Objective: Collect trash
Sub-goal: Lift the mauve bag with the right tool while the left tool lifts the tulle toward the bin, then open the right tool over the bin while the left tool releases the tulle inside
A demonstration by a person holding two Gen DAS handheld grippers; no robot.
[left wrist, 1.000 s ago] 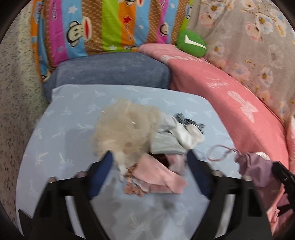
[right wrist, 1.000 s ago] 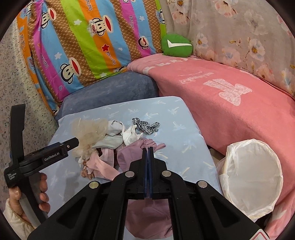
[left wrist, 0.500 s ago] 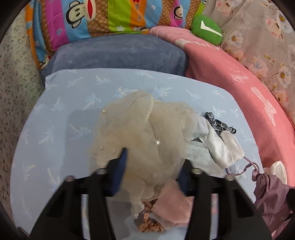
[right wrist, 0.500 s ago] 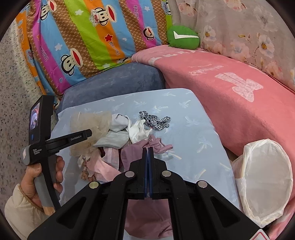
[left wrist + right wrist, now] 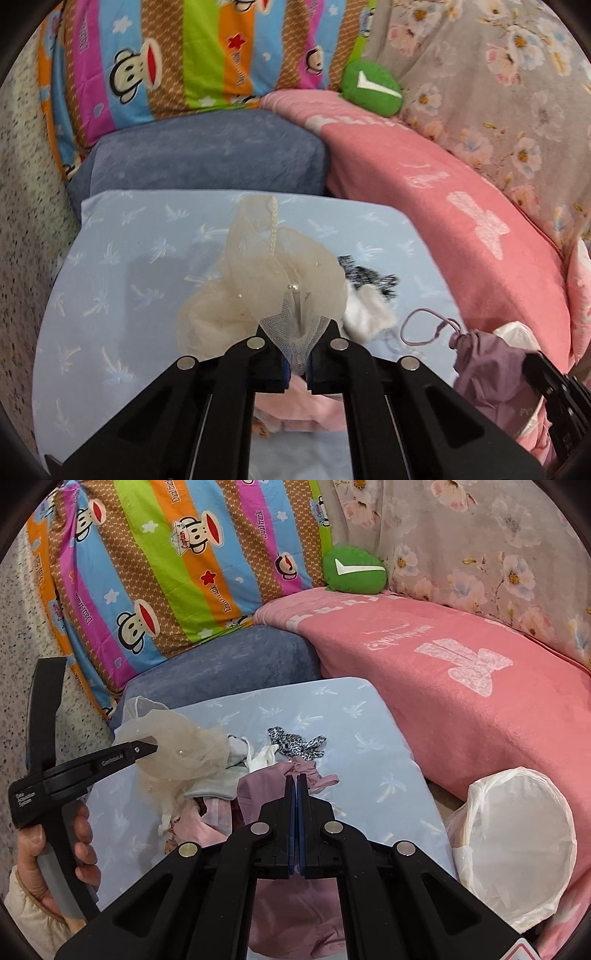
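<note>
My left gripper [image 5: 296, 363] is shut on a cream tulle cloth [image 5: 273, 280] with pearl beads and holds it lifted above the light blue cushion [image 5: 122, 266]. In the right wrist view the same cloth [image 5: 177, 753] hangs from the left gripper [image 5: 147, 746]. My right gripper [image 5: 297, 779] is shut on a mauve cloth [image 5: 258, 790], which also shows in the left wrist view [image 5: 484, 365]. A pile of small cloths [image 5: 207, 812] lies on the cushion, with a white piece [image 5: 365, 314] and a black-and-white patterned piece [image 5: 295, 744].
A bin lined with a white bag [image 5: 517, 845] stands low at the right, beside the pink blanket [image 5: 461, 686]. A blue-grey cushion [image 5: 207, 155], a striped monkey pillow [image 5: 177, 561] and a green plush [image 5: 354, 570] lie behind. Speckled floor [image 5: 26, 221] is at the left.
My left gripper closed on the cream tulle cloth and lifted it off the pile. My right gripper stayed shut on the mauve cloth and shifted slightly.
</note>
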